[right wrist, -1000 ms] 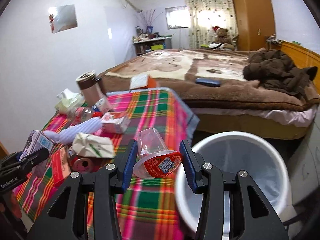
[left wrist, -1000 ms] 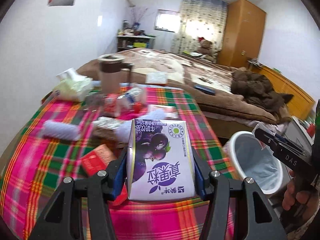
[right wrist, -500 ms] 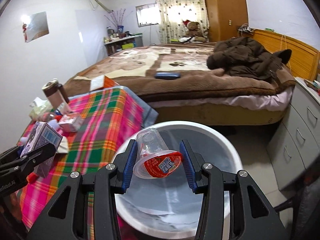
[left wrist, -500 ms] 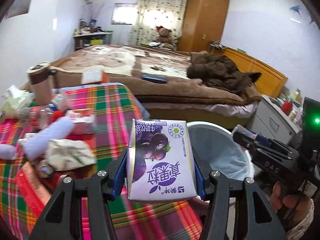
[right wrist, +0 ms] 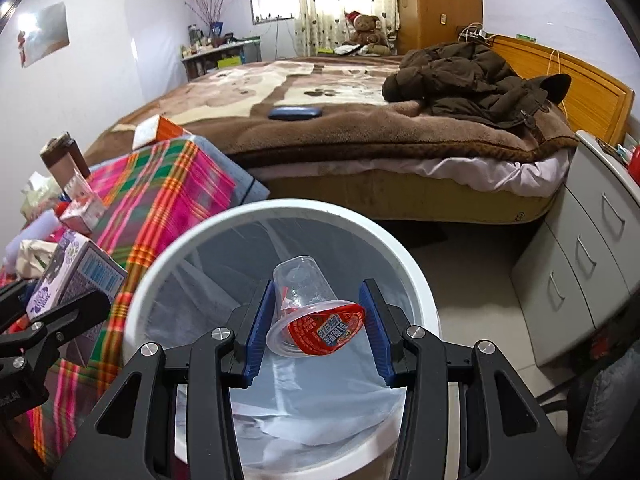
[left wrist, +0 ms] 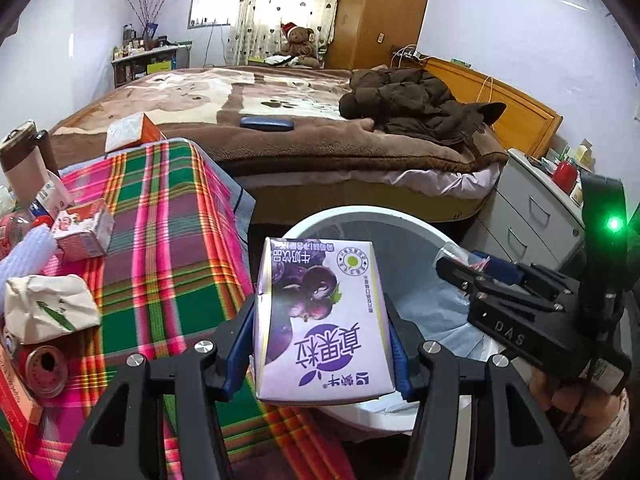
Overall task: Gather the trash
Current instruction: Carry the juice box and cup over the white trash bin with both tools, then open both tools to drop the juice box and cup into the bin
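Clamped purple milk carton (left wrist: 324,320) in left hand-held gripper (left wrist: 322,344) at white trash bin (right wrist: 156,280) rim; pinched jelly cup (right wrist: 312,316) in right hand-held gripper (right wrist: 318,328) directly above bin, positioned for dropping.

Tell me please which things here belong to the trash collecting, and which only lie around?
Belong to the job:
- purple milk carton, held in the left gripper
- clear plastic cup, held in the right gripper
- white bin
- crushed can

Only lying around:
- brown jacket
- teddy bear
- drawer unit
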The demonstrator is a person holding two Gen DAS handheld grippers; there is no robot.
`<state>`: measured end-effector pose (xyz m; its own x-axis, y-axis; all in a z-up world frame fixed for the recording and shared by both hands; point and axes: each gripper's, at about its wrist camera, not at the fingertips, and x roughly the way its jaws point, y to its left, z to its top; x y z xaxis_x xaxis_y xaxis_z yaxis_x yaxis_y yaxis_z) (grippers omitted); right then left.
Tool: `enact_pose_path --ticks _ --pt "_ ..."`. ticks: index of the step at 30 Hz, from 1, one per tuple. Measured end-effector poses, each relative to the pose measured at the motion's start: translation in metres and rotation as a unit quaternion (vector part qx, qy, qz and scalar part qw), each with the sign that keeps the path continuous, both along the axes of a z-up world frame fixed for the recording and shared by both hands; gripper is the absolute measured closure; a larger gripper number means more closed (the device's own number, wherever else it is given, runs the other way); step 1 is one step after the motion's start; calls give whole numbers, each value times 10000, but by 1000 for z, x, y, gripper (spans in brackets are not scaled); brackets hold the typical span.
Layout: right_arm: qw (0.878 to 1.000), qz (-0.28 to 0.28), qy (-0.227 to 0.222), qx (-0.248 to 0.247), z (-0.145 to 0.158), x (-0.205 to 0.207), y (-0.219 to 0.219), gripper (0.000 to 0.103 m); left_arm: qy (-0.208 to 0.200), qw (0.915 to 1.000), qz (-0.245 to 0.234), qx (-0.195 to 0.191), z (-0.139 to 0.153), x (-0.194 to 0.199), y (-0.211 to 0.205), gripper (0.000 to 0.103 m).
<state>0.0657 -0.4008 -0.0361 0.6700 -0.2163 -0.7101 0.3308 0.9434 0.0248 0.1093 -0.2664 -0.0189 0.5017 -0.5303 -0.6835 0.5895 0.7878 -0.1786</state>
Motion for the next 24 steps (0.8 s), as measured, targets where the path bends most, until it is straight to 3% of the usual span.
enact_pose_path --ticks 5,7,9,10,11,24 --pt "10000 -16 21 -54 -3 0 -5 57 47 9999 -76 48 -4 2 -7 42" --pt "9999 -86 31 -77 -3 1 -8 56 26 10000 -96 9 -3 2 -8 33" --pt "9999 -119 39 -57 -2 1 -9 50 32 9999 -91 -28 -2 2 -6 30" --pt "9999 -123 34 -52 -2 0 -10 40 44 10000 -69 -27 -3 3 -5 30" --pt "9999 -121 23 -67 -1 -1 -9 36 52 10000 -42 -20 -3 4 -4 30" --pt "9998 -25 -198 -85 12 2 11 36 -195 9992 330 -142 14 -3 36 26"
